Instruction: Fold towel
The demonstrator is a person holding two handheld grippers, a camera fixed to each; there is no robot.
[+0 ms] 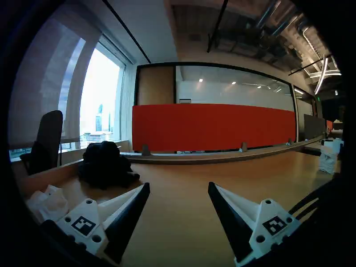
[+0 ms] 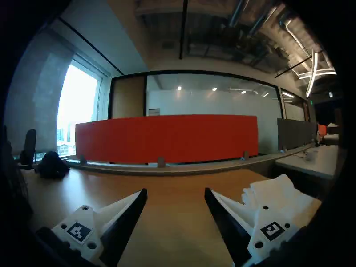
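Right gripper view sets the white towel (image 2: 278,191) just right of the right gripper (image 2: 175,190), likely the nearer one; it and the left gripper (image 1: 179,184) both gape wide, empty.

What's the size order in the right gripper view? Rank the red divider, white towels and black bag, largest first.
1. red divider, widest by far.
2. white towels, though nearness to the camera enlarges them.
3. black bag, smallest here, but it lies far off, so true size is unsure.

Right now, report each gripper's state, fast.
Left gripper: open, holding nothing.
Right gripper: open, holding nothing.
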